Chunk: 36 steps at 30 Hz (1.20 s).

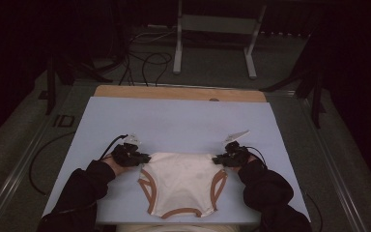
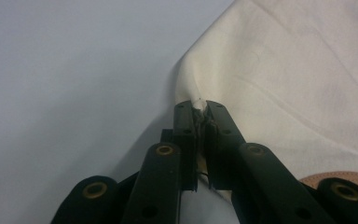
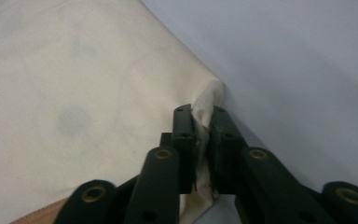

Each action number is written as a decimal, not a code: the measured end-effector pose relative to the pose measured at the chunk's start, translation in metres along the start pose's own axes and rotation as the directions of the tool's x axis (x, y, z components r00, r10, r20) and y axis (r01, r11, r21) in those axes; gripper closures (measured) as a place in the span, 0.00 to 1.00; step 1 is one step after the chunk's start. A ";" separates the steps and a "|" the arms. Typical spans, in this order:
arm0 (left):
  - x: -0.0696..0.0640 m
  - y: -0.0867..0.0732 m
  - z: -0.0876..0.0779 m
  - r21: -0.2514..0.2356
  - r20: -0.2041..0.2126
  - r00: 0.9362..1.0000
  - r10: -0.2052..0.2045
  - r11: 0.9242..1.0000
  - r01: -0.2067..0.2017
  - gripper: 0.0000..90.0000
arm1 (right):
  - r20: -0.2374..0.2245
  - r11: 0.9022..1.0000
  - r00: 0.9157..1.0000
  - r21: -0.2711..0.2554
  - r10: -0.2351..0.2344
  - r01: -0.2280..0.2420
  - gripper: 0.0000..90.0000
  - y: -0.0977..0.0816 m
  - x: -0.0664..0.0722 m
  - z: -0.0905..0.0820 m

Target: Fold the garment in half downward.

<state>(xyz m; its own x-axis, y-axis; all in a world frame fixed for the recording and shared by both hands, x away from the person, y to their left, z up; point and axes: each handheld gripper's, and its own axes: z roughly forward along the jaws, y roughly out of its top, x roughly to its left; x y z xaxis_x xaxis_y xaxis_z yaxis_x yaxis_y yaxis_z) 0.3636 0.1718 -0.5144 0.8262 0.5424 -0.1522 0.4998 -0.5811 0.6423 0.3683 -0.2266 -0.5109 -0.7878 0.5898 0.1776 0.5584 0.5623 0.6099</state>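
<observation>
On the pale blue mat (image 1: 174, 121), one cream bodysuit with tan trim (image 1: 181, 181) lies flat at the near edge. Your two grippers each pinch a far corner of it: left gripper (image 2: 200, 109) and right gripper (image 3: 204, 112) are clamped on cloth. Both corners look secured; any fold or lift seems not yet begun.

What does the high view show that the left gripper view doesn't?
High view alone: the whole cream garment with its brown trim, both sleeves, the right gripper at the other top corner, cables and a stand on the floor. Left gripper view alone: the jaws of the left gripper clamped shut on a pinch of fabric. Both: garment corner, pale blue mat.
</observation>
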 end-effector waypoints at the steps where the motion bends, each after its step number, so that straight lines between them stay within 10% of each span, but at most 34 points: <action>1: -0.001 0.000 -0.001 -0.009 0.001 1.000 -0.007 1.000 0.007 0.95 | 0.004 1.000 1.000 0.002 -0.001 0.001 0.94 0.001 0.001 -0.001; 36: 0.026 0.052 -0.015 -0.095 -0.116 0.993 0.014 0.995 -0.025 0.96 | 0.115 0.994 0.993 -0.107 0.014 -0.002 0.96 0.045 -0.031 -0.027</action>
<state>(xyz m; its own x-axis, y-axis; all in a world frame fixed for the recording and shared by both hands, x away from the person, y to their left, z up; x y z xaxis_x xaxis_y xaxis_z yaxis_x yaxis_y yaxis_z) 0.4070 0.1641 -0.4737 0.7972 0.6012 -0.0550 0.4523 -0.5345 0.7140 0.4108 -0.2353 -0.4678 -0.7447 0.6605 0.0959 0.5286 0.4958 0.6890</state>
